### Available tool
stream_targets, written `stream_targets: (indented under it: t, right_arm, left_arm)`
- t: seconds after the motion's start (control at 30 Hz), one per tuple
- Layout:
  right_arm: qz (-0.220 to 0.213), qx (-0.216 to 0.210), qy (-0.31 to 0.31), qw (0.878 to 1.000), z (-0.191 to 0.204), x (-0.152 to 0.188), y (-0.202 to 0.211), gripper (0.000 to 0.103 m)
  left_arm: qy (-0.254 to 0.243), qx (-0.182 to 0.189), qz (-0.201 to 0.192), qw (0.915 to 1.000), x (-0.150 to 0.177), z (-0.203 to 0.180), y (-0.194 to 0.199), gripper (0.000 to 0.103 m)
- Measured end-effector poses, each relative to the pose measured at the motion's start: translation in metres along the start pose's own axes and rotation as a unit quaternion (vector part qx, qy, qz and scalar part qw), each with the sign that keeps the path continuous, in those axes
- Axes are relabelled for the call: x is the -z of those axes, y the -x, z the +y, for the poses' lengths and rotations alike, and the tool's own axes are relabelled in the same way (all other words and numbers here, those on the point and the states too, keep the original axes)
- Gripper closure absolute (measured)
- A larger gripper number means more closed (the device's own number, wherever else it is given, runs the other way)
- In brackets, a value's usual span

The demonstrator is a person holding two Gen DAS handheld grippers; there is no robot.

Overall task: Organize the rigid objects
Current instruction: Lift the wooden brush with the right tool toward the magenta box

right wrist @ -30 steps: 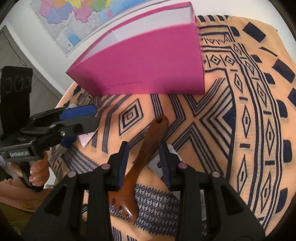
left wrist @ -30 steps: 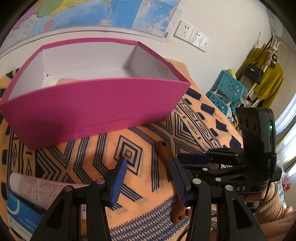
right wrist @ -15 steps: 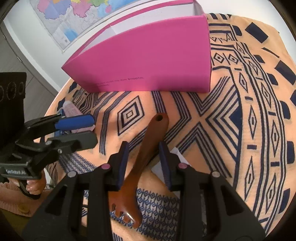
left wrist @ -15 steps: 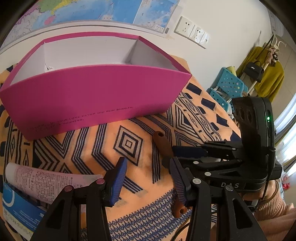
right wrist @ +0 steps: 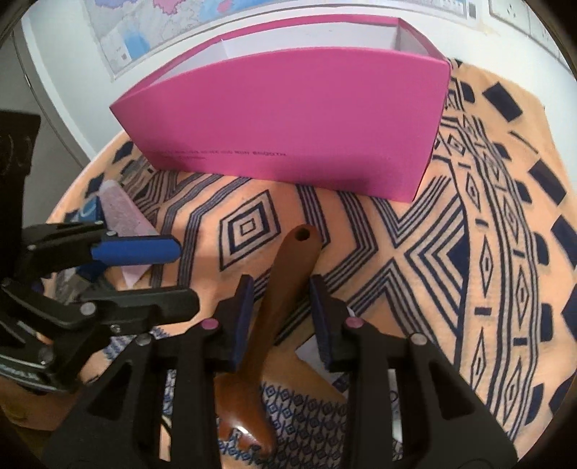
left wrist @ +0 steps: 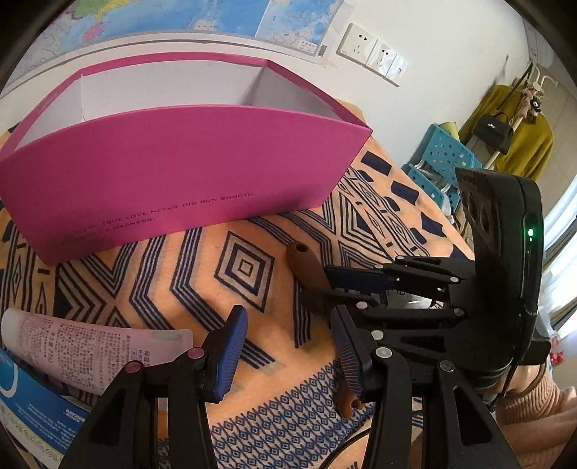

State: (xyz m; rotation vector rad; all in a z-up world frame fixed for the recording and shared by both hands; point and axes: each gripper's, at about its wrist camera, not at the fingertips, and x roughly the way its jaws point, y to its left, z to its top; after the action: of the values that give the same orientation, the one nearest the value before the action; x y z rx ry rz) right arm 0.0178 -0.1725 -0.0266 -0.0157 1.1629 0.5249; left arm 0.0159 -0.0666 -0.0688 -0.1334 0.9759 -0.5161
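Each hand-held gripper (right wrist: pixel 279 317) is a black plastic frame with ribbed blue pads (left wrist: pixel 230 355), silver screws and magenta pivot caps. The right one's upright black housing shows a green light; behind it, a peach knitted sleeve (left wrist: pixel 533 407).

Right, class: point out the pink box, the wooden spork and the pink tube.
pink box (right wrist: pixel 288 119), right wrist view, front wall.
wooden spork (right wrist: pixel 288 274), right wrist view, handle between the fingers.
pink tube (left wrist: pixel 90 339), left wrist view, printed body.

A white wall (left wrist: pixel 450 43) carries a map (left wrist: pixel 202 18) and sockets (left wrist: pixel 371 54) beyond the jaws; right of them stand a blue stool (left wrist: pixel 443 158) and coat rack (left wrist: pixel 519 133) (mustard garment, black bag).
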Motion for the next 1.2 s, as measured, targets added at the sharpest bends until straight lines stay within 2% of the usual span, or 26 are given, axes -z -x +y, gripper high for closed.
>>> stream_targets:
  t: [0.2,0.33,0.63,0.7,0.83,0.9,1.03,1.2]
  right_arm:
    - [-0.005,-0.027,-0.034,0.999,-0.014,0.001,0.004,0.081]
    - [-0.017,-0.046,-0.053,0.997,-0.021,0.001,0.012,0.081]
    - [-0.045,-0.093,-0.063,0.993,-0.024,0.001,0.029,0.082]
    - [-0.048,-0.099,-0.062,0.992,-0.024,0.001,0.031,0.082]
    - [-0.048,-0.108,-0.064,0.991,-0.022,0.000,0.031,0.084]
    - [-0.044,-0.108,-0.063,0.991,-0.023,-0.001,0.029,0.086]
    - [-0.030,-0.110,-0.061,0.992,-0.025,-0.003,0.025,0.080]
    - [-0.023,-0.116,-0.047,0.992,-0.024,-0.005,0.018,0.079]
  left_arm:
    - [-0.004,0.009,0.005,0.9999,0.000,-0.002,-0.004,0.054]
    - [0.007,0.051,0.023,0.9984,0.000,-0.003,-0.012,0.054]
    - [-0.006,0.086,0.033,0.9958,-0.002,-0.013,-0.029,0.054]
    - [-0.007,0.087,0.033,0.9957,-0.005,-0.015,-0.033,0.057]
    - [-0.018,0.082,0.030,0.9960,-0.009,-0.021,-0.038,0.071]
    - [-0.025,0.076,0.029,0.9964,-0.009,-0.024,-0.040,0.071]
    - [-0.034,0.076,0.021,0.9963,-0.007,-0.026,-0.038,0.072]
    - [-0.041,0.071,0.018,0.9965,-0.007,-0.029,-0.036,0.072]
